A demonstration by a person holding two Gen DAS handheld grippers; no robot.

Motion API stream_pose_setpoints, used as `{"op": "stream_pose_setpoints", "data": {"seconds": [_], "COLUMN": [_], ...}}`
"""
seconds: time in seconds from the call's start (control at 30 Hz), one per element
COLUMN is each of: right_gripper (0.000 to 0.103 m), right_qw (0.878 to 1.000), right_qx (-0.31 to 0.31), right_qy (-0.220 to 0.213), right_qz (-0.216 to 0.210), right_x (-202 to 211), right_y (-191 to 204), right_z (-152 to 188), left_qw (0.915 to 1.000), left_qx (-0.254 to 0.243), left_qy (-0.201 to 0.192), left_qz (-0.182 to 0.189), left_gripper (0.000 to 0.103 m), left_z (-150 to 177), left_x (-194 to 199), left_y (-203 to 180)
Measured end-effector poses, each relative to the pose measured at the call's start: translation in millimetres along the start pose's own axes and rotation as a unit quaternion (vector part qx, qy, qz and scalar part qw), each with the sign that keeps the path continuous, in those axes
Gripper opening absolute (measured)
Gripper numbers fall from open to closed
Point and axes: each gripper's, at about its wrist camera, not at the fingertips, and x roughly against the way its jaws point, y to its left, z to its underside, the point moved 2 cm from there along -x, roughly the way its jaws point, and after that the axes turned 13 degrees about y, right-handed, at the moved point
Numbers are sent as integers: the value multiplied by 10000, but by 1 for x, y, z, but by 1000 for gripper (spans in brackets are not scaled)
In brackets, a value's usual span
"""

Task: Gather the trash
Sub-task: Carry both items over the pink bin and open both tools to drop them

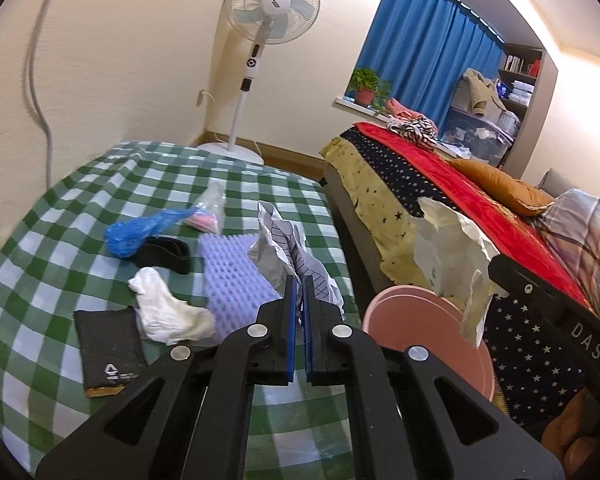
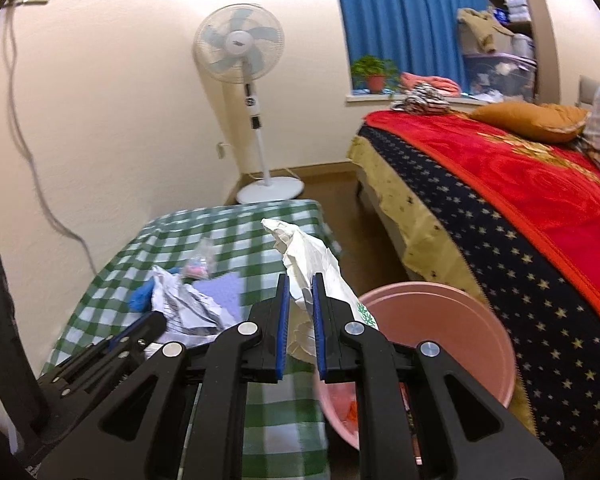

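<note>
The left gripper (image 1: pixel 299 286) has its fingers pressed together on a crumpled sheet of lined paper (image 1: pixel 288 248), which stands up out of the blue pads above the tabletop (image 1: pixel 40 280). The right gripper (image 2: pixel 300 288) pinches a crumpled white paper bag (image 2: pixel 312 256) that rises above its fingers and hangs a little below them. Both pieces of trash are lifted clear of the green checked cloth, near the tabletop's right edge, and the pink bin (image 2: pixel 460 320) stands just beside that edge, between the tabletop and the bed (image 2: pixel 500 208). The step in hand looks like carrying both pieces over the bin's mouth. To do it well, each grip should stay firm until the paper is fully above the opening, since the bag is wide and could catch on the rim. More litter remains on the tabletop: a blue plastic bag (image 1: pixel 140 232), a white tissue wad (image 1: pixel 168 308), a purple foam sheet (image 1: pixel 232 276), a black band (image 1: pixel 164 254) and a dark packet (image 1: pixel 108 356).
</note>
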Motion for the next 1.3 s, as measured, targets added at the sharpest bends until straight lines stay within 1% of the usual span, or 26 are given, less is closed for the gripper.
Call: {"op": "stream_pose_setpoints", "data": {"seconds": [0.23, 0.73, 0.93, 1.3], "right_gripper": [11, 11, 11, 11], "right_qw": [9991, 9946, 9921, 9893], "right_qx": [-288, -744, -937, -1069], "right_qy": [-21, -55, -21, 84], "right_qz": [308, 722, 838, 992], "right_x": [5, 13, 12, 0], "right_y": [-26, -67, -82, -97], "right_z": [-1, 3, 6, 14], "left_qw": [9998, 9977, 9961, 9930], "left_qx": [-79, -397, -560, -839], "left_qy": [59, 245, 343, 467], "left_qz": [157, 488, 592, 684], "left_gripper": [3, 3, 3, 3], "left_z": [0, 7, 12, 19], "left_x": [-8, -22, -30, -45], "left_y": [-16, -52, -66, -81]}}
